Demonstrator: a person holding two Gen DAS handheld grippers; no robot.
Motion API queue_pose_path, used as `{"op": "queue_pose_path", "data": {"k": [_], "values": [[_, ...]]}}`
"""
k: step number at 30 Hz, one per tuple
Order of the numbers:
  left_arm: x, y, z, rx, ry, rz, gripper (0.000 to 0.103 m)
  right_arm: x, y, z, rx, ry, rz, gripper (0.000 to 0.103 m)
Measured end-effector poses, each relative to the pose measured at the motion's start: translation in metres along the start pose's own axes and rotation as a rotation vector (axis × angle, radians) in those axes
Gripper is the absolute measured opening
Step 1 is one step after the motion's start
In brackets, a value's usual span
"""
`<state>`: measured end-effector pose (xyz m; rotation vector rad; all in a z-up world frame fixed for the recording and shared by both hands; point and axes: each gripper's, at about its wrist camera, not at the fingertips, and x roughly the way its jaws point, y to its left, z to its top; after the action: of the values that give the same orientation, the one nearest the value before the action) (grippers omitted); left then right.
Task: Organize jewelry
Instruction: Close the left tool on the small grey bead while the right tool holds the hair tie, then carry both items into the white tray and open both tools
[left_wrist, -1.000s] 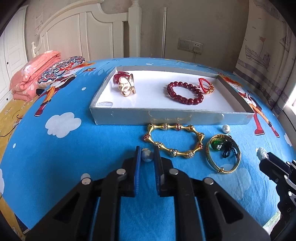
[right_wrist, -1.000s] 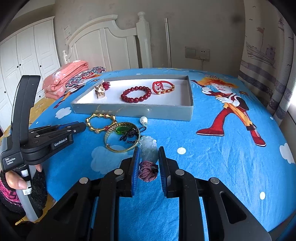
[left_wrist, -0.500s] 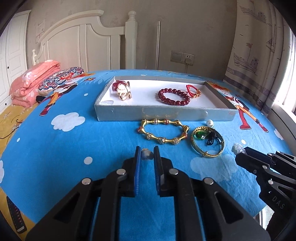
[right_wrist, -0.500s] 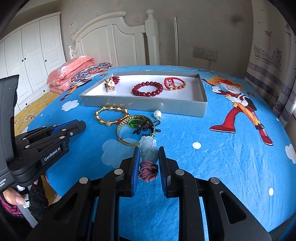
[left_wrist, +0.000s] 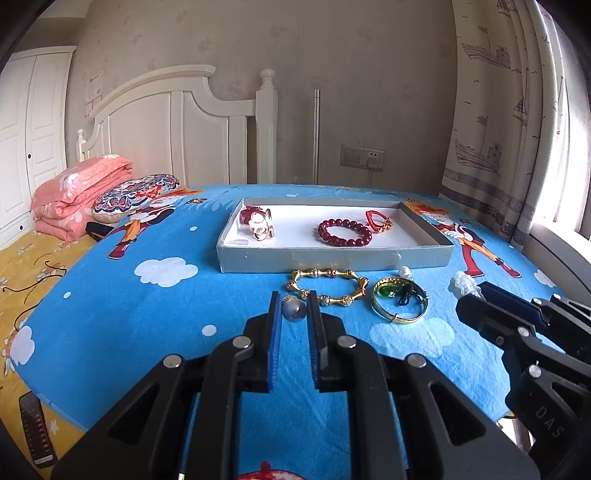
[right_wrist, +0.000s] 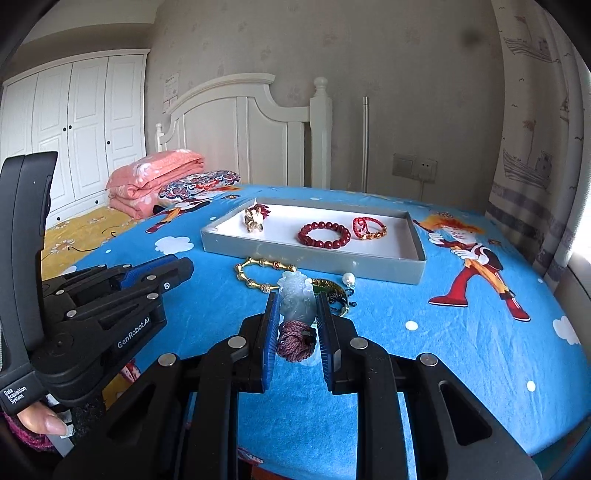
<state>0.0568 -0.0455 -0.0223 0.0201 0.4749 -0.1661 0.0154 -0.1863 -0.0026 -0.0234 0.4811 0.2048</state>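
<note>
My left gripper (left_wrist: 293, 308) is shut on a grey pearl bead (left_wrist: 294, 310), held above the blue bedsheet in the left wrist view. My right gripper (right_wrist: 297, 310) is shut on a pale jade pendant (right_wrist: 297, 297) with a knotted purple cord (right_wrist: 295, 341). Ahead lies the grey tray (left_wrist: 332, 258) with a gold ornament (left_wrist: 258, 225), a dark red bead bracelet (left_wrist: 345, 232) and a red-and-gold bracelet (left_wrist: 378, 221) inside. In front of the tray rest a gold bamboo bracelet (left_wrist: 328, 286), a gold bangle with green stone (left_wrist: 397, 299) and a white pearl (left_wrist: 405, 272).
Folded pink quilt (left_wrist: 79, 195) and a patterned pillow (left_wrist: 135, 195) sit at the far left by the white headboard (left_wrist: 177, 136). A remote (left_wrist: 35, 432) lies on the yellow sheet at lower left. A curtain (left_wrist: 491, 122) hangs at the right. A person's hand (right_wrist: 40, 419) holds the left gripper's handle.
Both grippers have drawn back from the tray and lifted a little, each keeping its piece. The tray and the loose bracelets look smaller and farther away; more of the wall shows.
</note>
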Motion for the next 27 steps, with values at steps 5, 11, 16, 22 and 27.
{"op": "queue_pose_path", "data": {"k": [5,11,16,22,27], "values": [[-0.001,0.003,0.000,-0.001,-0.009,0.000,0.013,0.003,0.002,0.002,-0.007,0.011,-0.001,0.020],[0.012,0.008,0.016,-0.012,0.007,-0.003,0.013,0.022,-0.002,0.017,-0.007,0.036,-0.009,0.020],[0.040,0.012,0.050,-0.021,0.024,0.000,0.013,0.050,-0.016,0.045,0.026,0.054,-0.022,0.020],[0.091,0.018,0.089,-0.051,0.094,-0.015,0.013,0.088,-0.041,0.073,0.085,0.090,-0.032,0.020],[0.139,0.015,0.113,-0.047,0.152,0.011,0.013,0.126,-0.061,0.091,0.112,0.132,-0.078,0.020]]}}
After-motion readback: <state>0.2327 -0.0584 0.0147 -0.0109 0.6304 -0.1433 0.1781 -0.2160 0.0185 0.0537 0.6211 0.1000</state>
